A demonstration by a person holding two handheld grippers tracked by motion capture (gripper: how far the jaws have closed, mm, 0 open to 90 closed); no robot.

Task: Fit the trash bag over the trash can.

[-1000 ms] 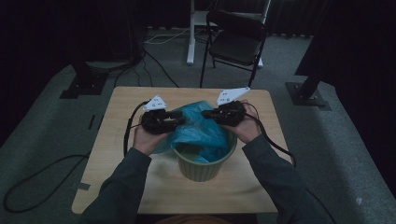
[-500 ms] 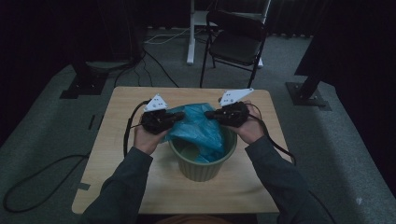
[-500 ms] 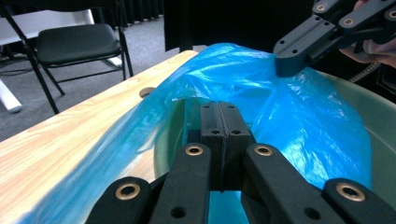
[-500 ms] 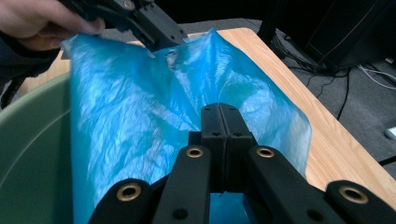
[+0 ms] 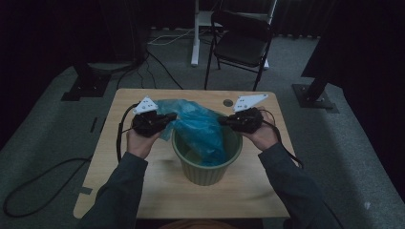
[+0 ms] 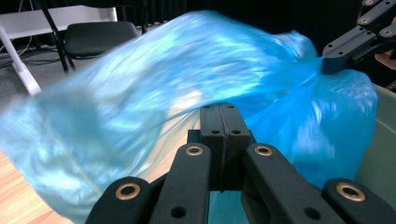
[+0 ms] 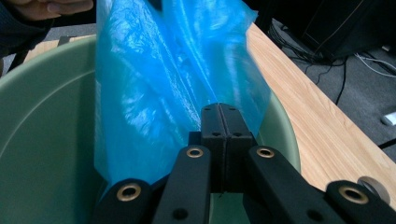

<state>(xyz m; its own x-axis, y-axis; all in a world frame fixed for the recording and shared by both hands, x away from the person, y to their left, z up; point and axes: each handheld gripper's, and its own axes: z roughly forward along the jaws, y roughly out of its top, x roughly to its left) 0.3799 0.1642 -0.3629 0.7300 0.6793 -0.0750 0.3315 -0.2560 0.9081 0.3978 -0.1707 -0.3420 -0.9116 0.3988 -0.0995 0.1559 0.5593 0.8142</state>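
Note:
A blue plastic bag (image 5: 198, 126) hangs stretched over a green bucket (image 5: 205, 169) in the middle of the wooden table (image 5: 143, 195), its lower part inside the bucket. My left gripper (image 5: 172, 118) is shut on the bag's left edge; in the left gripper view its jaws (image 6: 219, 109) meet with blue film (image 6: 154, 74) pinched between them. My right gripper (image 5: 221, 122) is shut on the bag's right edge above the bucket rim; in the right gripper view its jaws (image 7: 219, 109) pinch the film (image 7: 163, 65) over the bucket's inside (image 7: 42, 135).
A black folding chair (image 5: 241, 45) and a white stand leg (image 5: 196, 33) stand on the carpet beyond the table. Dark stand bases sit at far left (image 5: 88, 86) and far right (image 5: 315, 95). Cables trail off the table's left side (image 5: 47, 176).
Both hands have moved a little apart, left one leftward and right one rightward. The bag, bunched above the bucket before, is now drawn wider between the two grippers.

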